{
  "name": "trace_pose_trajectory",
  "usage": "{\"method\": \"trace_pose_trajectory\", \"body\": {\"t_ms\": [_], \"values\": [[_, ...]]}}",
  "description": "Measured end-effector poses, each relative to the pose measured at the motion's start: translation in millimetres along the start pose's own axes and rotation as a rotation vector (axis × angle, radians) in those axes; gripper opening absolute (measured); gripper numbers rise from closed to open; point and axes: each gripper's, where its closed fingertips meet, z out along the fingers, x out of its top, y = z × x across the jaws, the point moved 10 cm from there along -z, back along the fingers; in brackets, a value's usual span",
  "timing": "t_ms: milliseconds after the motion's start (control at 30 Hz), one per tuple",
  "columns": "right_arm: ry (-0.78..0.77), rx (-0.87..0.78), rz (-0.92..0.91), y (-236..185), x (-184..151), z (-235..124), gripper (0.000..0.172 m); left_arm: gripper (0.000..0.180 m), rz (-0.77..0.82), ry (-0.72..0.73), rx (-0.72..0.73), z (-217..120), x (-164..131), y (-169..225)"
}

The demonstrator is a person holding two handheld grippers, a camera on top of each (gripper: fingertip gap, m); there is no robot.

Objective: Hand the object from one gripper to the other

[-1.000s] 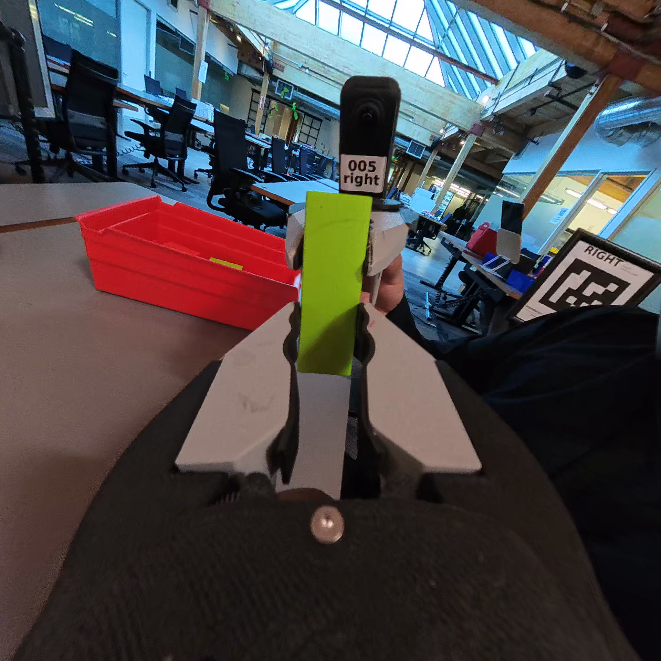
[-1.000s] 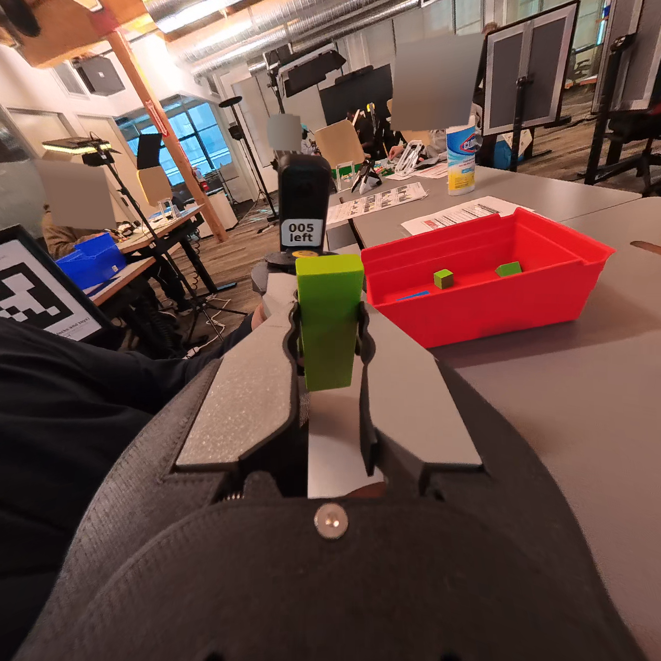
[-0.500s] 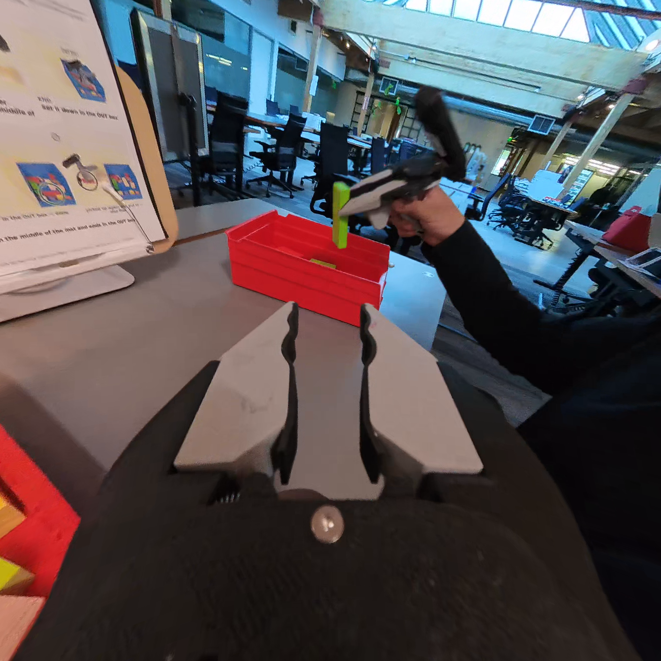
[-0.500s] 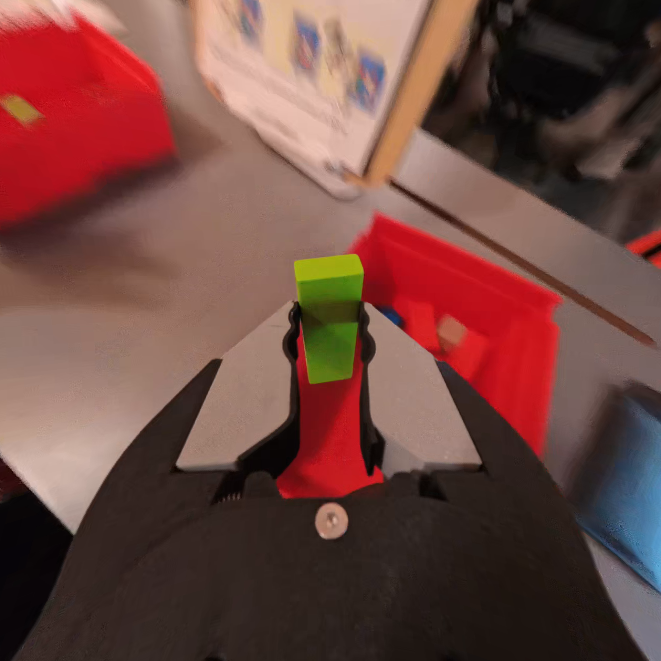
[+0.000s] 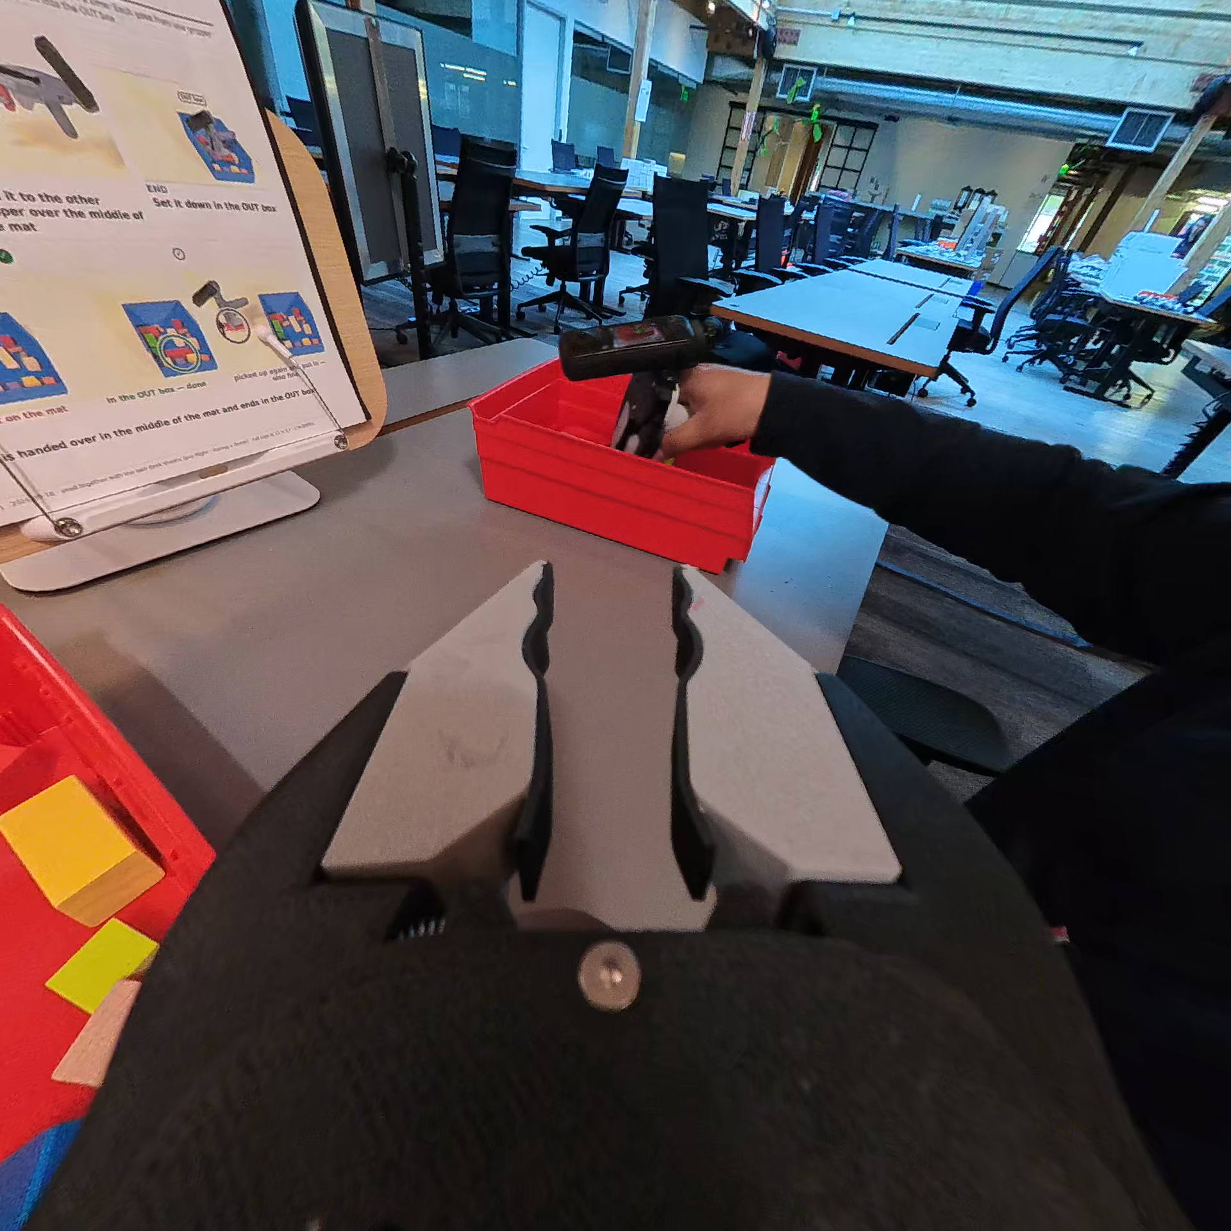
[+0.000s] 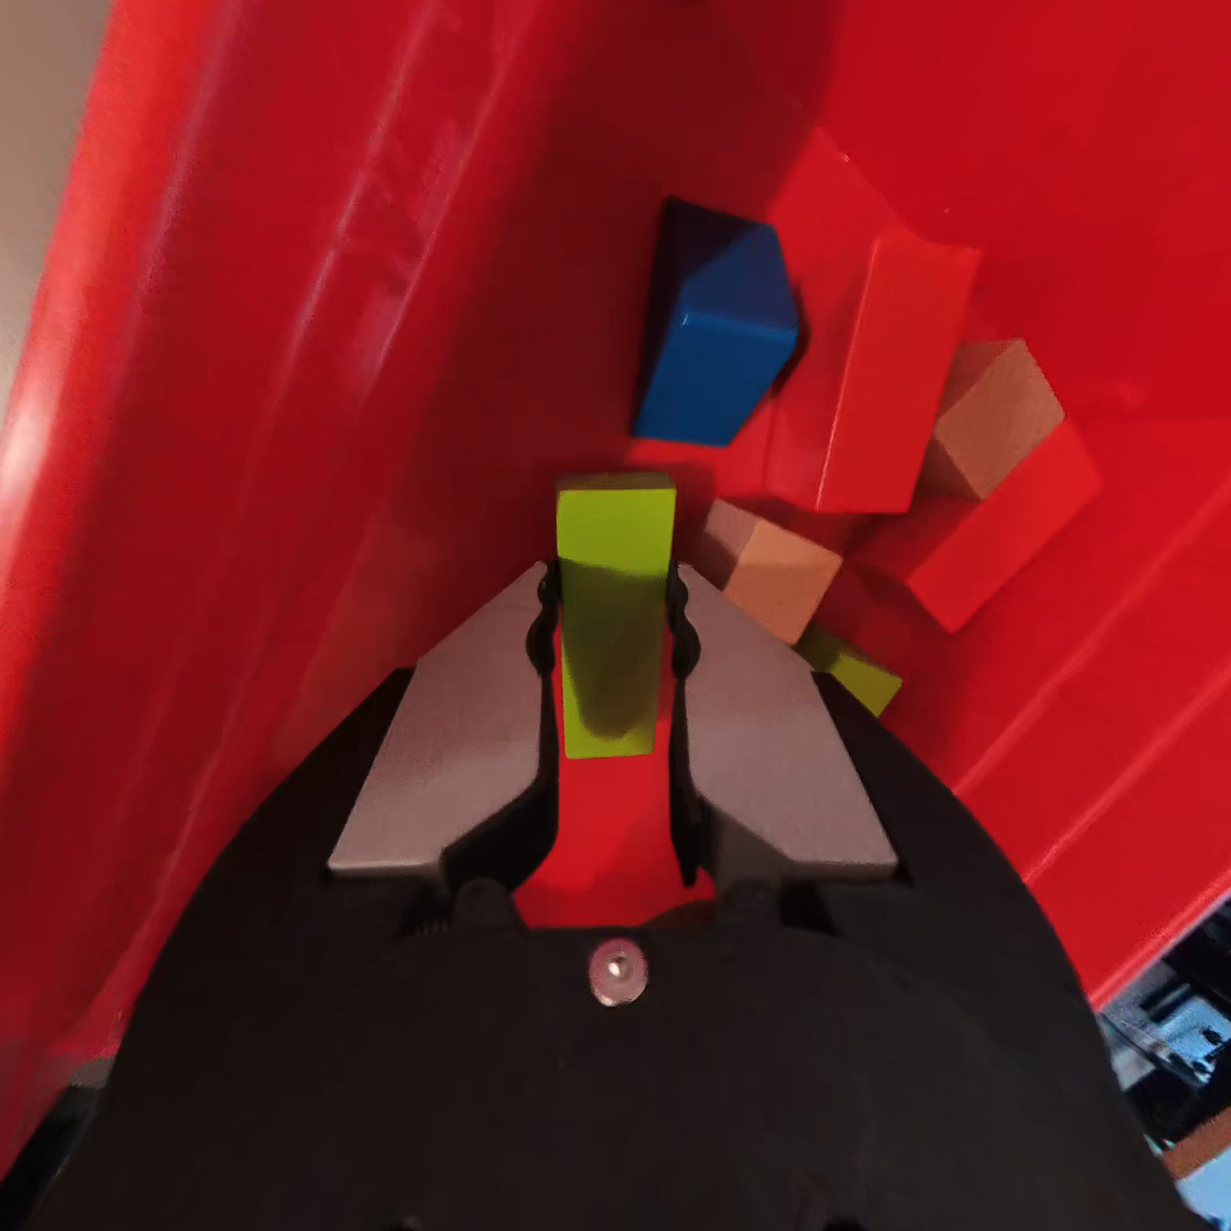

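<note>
My right gripper [image 6: 609,586] is shut on a lime-green block [image 6: 613,599], both pads against its sides, and points down into a red bin [image 6: 266,333]. The block's far end is close to the bin floor. In the left wrist view the right gripper [image 5: 643,416] reaches into the far red bin [image 5: 599,493], its fingertips hidden below the rim. My left gripper [image 5: 609,586] is open with nothing between its fingers, above the grey table [image 5: 333,633].
In the bin lie a blue block [image 6: 719,333], red blocks [image 6: 886,380], plain wooden blocks [image 6: 773,573] and a small green block [image 6: 852,673]. An instruction sheet on a stand [image 5: 153,266] is at the left. A second red bin [image 5: 66,766] with a yellow block [image 5: 73,846] is near left. There is about 45 cm between the tips of the two grippers.
A second ago both grippers gripped the green block. The left let go and drew back; the right carried the block over and down into the far red bin.
</note>
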Motion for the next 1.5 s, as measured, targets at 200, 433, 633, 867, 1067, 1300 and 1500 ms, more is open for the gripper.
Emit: {"method": "trace_pose_trajectory", "body": {"t_ms": [200,433,633,867,1067,1300,1500], "values": [[0.048,-0.017,0.126,9.0,11.9,7.7,0.03,0.032,-0.006,-0.016,0.002,0.4,-1.8,-3.6],[0.205,-0.015,0.16,6.4,2.5,-25.9,0.042,0.037,0.001,-0.022,0.193,-30.8,-1.8,-25.2],[0.58,0.067,0.158,-23.6,-14.4,-99.0,0.041,0.044,-0.085,-0.095,0.653,-99.6,-16.7,-76.9],[0.881,0.193,-0.005,-91.1,-20.2,-156.6,0.04,0.045,-0.279,-0.509,0.736,-94.2,-57.8,-157.4],[0.964,0.287,-0.113,-132.2,-16.2,-167.4,0.04,0.043,-0.391,-0.843,0.812,-74.9,-92.5,-199.6],[0.978,0.324,-0.156,-143.2,-10.5,-165.9,0.042,0.03,-0.4,-0.927,0.778,-63.0,-108.2,-203.3],[1.051,0.433,-0.143,-142.9,-14.7,-169.7,0.039,0.028,-0.341,-0.951,0.767,-63.2,-108.3,-204.5]]}}
